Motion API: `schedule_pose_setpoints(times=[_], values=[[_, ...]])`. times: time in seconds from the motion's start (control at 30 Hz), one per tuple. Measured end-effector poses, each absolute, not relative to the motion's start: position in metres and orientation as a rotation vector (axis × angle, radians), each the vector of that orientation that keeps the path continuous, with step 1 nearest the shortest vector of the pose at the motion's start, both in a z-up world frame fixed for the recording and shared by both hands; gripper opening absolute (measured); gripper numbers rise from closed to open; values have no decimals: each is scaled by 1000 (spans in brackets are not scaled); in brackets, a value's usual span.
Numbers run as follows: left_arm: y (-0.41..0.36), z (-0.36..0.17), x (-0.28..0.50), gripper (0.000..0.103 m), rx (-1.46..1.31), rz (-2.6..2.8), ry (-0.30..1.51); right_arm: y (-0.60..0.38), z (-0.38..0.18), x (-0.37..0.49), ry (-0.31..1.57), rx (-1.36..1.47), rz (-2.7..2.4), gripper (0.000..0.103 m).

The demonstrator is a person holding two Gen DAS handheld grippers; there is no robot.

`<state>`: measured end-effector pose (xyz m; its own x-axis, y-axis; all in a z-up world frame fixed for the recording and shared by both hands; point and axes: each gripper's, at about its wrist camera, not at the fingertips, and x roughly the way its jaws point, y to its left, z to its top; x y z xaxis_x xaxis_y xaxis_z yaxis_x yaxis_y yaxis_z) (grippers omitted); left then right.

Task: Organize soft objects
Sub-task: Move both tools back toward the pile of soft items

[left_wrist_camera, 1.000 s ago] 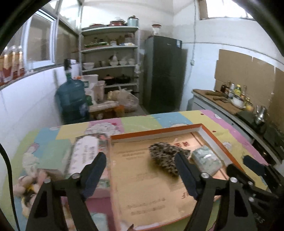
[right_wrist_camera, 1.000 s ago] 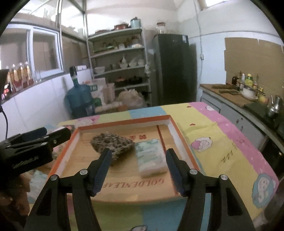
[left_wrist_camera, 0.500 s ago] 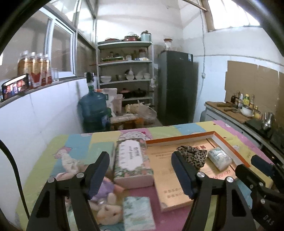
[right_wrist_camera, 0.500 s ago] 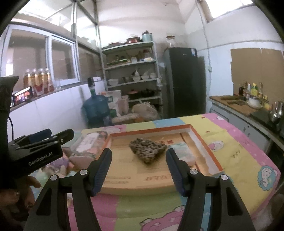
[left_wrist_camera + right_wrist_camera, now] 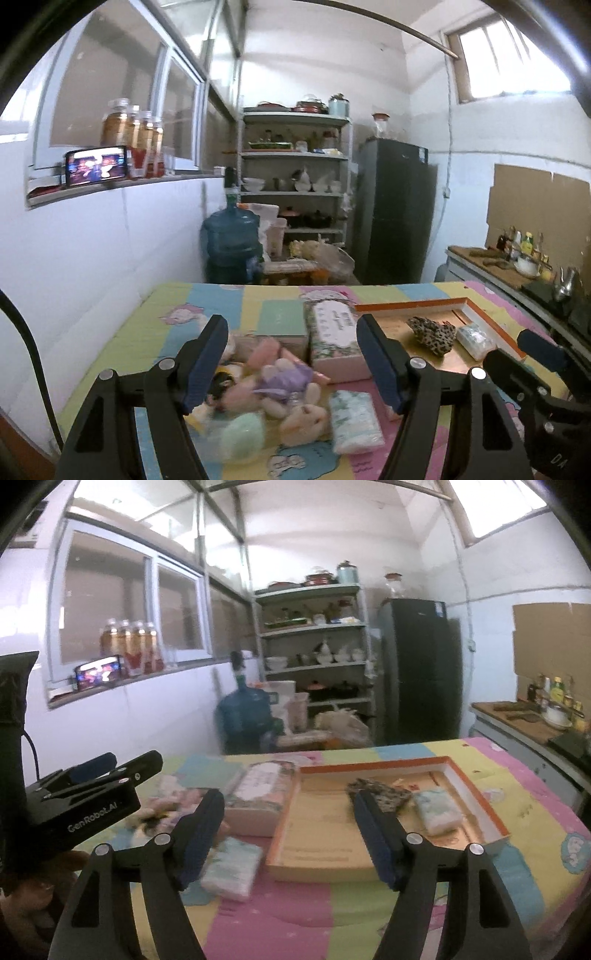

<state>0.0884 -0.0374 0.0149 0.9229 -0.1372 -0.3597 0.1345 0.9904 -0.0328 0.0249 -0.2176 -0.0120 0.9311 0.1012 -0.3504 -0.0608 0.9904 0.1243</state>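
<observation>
You are holding both grippers above the near edge of the surface (image 5: 517, 786), which is covered in a pastel patchwork cloth with cartoon figures. Your left gripper (image 5: 291, 363) is standing wide apart with nothing between its pads, framing the heap of plush toys (image 5: 273, 387) that is lying loose on the cloth; that framing suggests the heap is the next pick. Your right gripper (image 5: 286, 840) has just been opening its jaws further, and it too is carrying nothing.

The orange-rimmed box lid (image 5: 476, 794) is lying flat as the collecting tray, and two soft things are already sitting inside it: the leopard-print cloth (image 5: 391, 794) and, just beside it toward the right wall of the tray, a small tissue pack (image 5: 437, 810). Being placed side by side, they are leaving the near half of the tray free for more.

Outside the tray, the floral tissue box (image 5: 334, 332) is lying against the tray's left edge, and a second tissue pack (image 5: 354, 421) is resting on the cloth near the toys, beside a pale green round thing (image 5: 242, 435) too blurred to identify. These are the soft things probably waiting to go in.

As for writing, the side of your left gripper's body is reading "GenRobot.AI" in the right wrist view. Print is showing on the tray floor and on the tissue box label, but both are too blurred to read.
</observation>
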Motion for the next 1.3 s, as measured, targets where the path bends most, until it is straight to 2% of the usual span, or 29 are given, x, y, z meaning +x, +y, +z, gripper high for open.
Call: schedule_pose_setpoints(times=[0.57,1.3], values=[[48,-10,60,73,-87,-21,349,-162,-22,22,383,74,184,74],[71,-35,60,73,-94,12,390,-161,-57,38,476,85,210,74]])
